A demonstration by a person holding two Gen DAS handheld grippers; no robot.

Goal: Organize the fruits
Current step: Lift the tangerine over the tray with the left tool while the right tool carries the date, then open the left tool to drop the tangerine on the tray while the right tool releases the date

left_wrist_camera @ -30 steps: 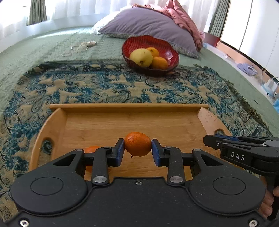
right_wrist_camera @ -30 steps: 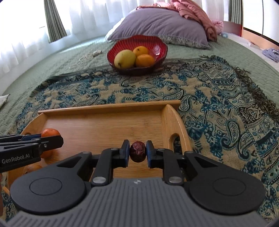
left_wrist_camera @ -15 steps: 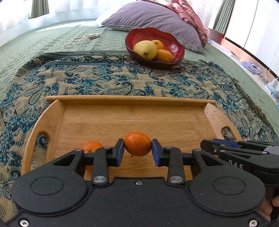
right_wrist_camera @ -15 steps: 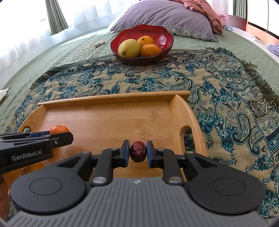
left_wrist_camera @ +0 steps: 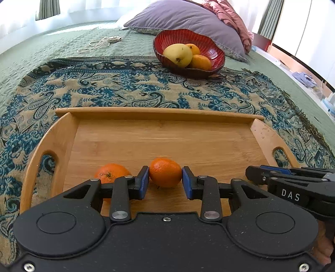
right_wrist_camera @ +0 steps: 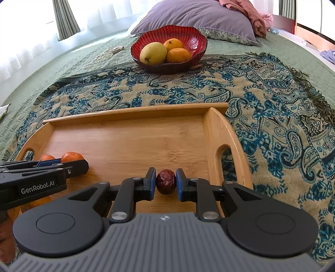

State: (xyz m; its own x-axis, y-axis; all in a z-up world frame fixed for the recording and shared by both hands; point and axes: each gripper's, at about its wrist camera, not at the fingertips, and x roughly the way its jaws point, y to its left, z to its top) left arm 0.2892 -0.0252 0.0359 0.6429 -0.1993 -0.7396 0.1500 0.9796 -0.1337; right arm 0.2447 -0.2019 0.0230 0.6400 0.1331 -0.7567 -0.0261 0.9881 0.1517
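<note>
— Where's the fruit right now?

— Two pieces are held. The left gripper [left_wrist_camera: 165, 182] is clamped on a tangerine [left_wrist_camera: 165, 172], both blue pads pressed against its sides, over the near part of the tray [left_wrist_camera: 159, 113]. The right gripper [right_wrist_camera: 166, 184] is closed on a date [right_wrist_camera: 166, 181], dark red and wrinkled, near the tray's right handle [right_wrist_camera: 225, 150].

— Are they resting on the wood or lifted?

— I can't tell from here; each sits low over the tray floor, close to the near edge.

— Anything else on the tray?

— A second tangerine [left_wrist_camera: 111, 172], just to the left of the held one and partly hidden behind the left gripper's finger. From the right side both oranges peek out behind that gripper's tip. More orange shows beneath its body there, though too hidden to name.

— And the bowl?

— The red bowl [right_wrist_camera: 194, 39] stands well beyond the tray, on the far edge of the throw [right_wrist_camera: 261, 100]. It holds a mango [right_wrist_camera: 153, 53] at the front left and two oranges [right_wrist_camera: 179, 55] beside and behind it, all touching.

— What's under everything?

— That blue and tan paisley throw, spread over a green bed [left_wrist_camera: 52, 48]. The tray lies on the throw. A purple pillow [left_wrist_camera: 184, 16] leans behind the bowl, with a pink blanket [left_wrist_camera: 230, 18] bunched on top, and a pale cord [left_wrist_camera: 98, 42] lies on the bed to the left.
</note>
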